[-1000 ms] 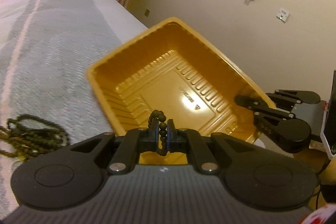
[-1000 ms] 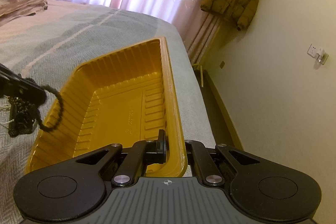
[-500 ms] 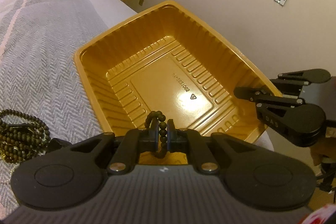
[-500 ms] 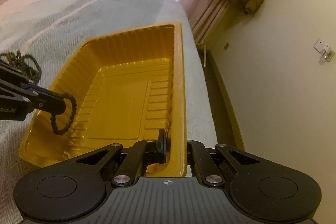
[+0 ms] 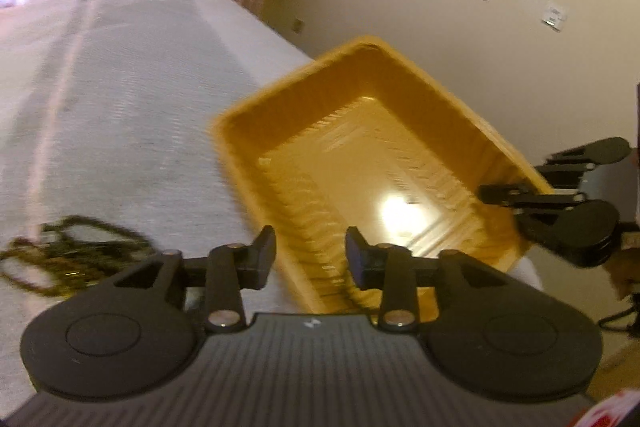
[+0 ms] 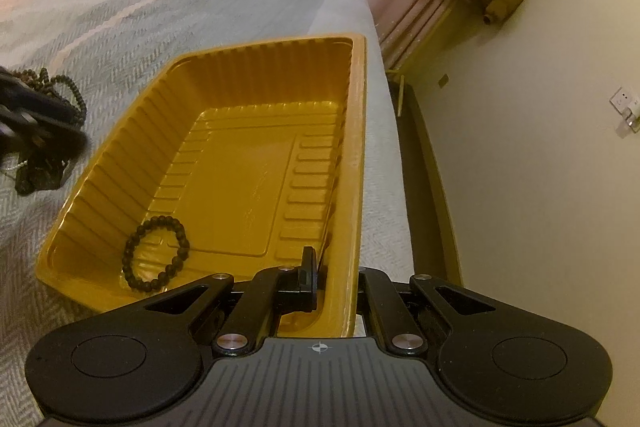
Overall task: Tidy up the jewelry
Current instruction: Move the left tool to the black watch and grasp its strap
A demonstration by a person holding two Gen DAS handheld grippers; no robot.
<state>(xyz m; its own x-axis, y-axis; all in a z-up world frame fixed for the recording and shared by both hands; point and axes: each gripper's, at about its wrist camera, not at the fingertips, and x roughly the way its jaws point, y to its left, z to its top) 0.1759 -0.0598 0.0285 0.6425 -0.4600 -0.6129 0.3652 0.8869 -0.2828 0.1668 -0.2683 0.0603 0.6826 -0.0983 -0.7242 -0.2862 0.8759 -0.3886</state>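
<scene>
one dark bead bracelet [image 6: 156, 253] lies flat on the floor of the single yellow tray [image 6: 256, 75], at the tray's near left corner, just left of the right hand-held gripper [image 6: 336, 281], whose jaws are closed tight on the tray's near right wall. the left hand-held gripper [image 5: 307, 257] is opening over the tray's near edge with nothing between its jaws. one tangled heap of bead strings [image 5: 60, 259] lies on the bed [image 5: 120, 99] left of the tray.
</scene>
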